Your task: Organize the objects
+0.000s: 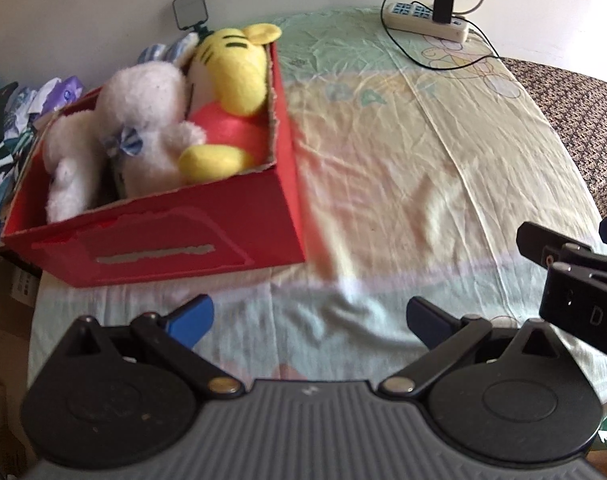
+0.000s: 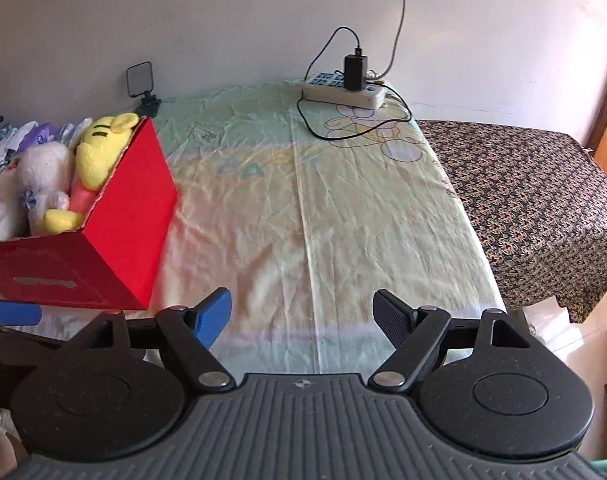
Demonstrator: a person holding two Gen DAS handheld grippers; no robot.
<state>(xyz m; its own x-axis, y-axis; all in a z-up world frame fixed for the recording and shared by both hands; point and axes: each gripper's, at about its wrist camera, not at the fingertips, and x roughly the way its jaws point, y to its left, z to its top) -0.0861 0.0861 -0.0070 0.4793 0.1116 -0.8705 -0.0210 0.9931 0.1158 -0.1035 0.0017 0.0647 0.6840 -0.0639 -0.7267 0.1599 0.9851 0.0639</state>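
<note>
A red cardboard box [image 1: 191, 232] stands at the left of the bed; it also shows in the right wrist view [image 2: 131, 200]. Inside it lie a white plush toy [image 1: 139, 120] and a yellow tiger plush [image 1: 231, 68] with a red body; both show in the right wrist view, white [image 2: 31, 184] and yellow [image 2: 99, 152]. My left gripper [image 1: 309, 320] is open and empty, low over the sheet in front of the box. My right gripper [image 2: 301, 314] is open and empty over the sheet, to the right of the box.
A pale printed sheet [image 2: 303, 200] covers the bed. A white power strip [image 2: 343, 90] with a black charger and cables lies at the far edge. A small panel light [image 2: 140, 80] stands by the wall. A patterned brown cloth [image 2: 543, 208] lies right. Clothes [image 1: 7, 128] pile left.
</note>
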